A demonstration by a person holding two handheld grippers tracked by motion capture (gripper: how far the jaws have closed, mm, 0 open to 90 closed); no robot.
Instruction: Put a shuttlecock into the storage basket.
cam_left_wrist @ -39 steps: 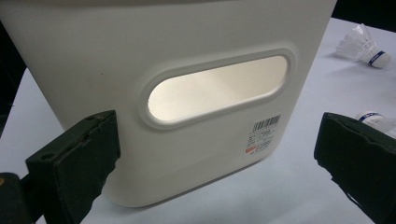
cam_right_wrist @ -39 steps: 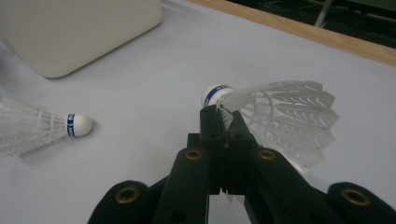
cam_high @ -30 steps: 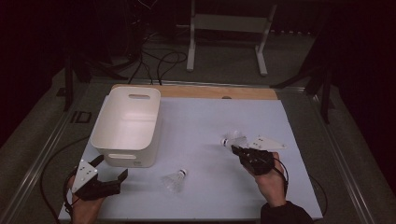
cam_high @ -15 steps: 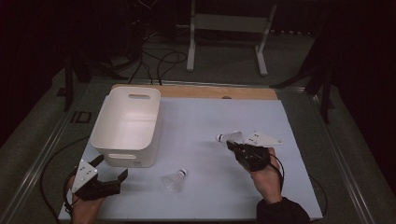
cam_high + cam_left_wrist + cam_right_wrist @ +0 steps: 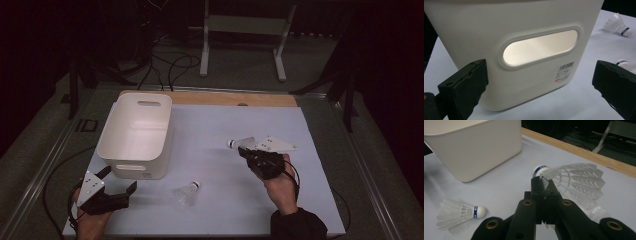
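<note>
High view
- Held shuttlecock point(image 5: 243, 144): right of the bin point(image 5: 136, 134), well apart from it; long axis about level, cork end toward the bin, feathers toward the right gripper.
- Loose shuttlecock point(image 5: 187, 192): flat on the table point(image 5: 210, 125), near the bin's front right corner; cork end points up and right.
- Right hand point(image 5: 281, 184): comes in from the bottom edge, gripper aimed up and left toward the bin.
- Right gripper point(image 5: 248, 150): jaws pinched on the held shuttlecock's feathers.
- Left gripper point(image 5: 120, 181): just in front of the bin's near wall, jaws spread wide with nothing in them.

Left gripper view
- Bin point(image 5: 524, 50): near wall and handle slot straight ahead, apart from both pads point(image 5: 466, 85).
- Shuttlecocks: two to the right of the bin, one point(image 5: 617, 23) farther off, one point(image 5: 625, 64) beside the right jaw.

Right gripper view
- Held shuttlecock point(image 5: 574, 180): cork end points left toward the bin point(image 5: 474, 147), feathers fan right.
- Right gripper point(image 5: 544, 183): jaws nearly together, clamping the feather skirt beside the cork.
- Loose shuttlecock point(image 5: 459, 216): on its side below the bin, cork end right.
</note>
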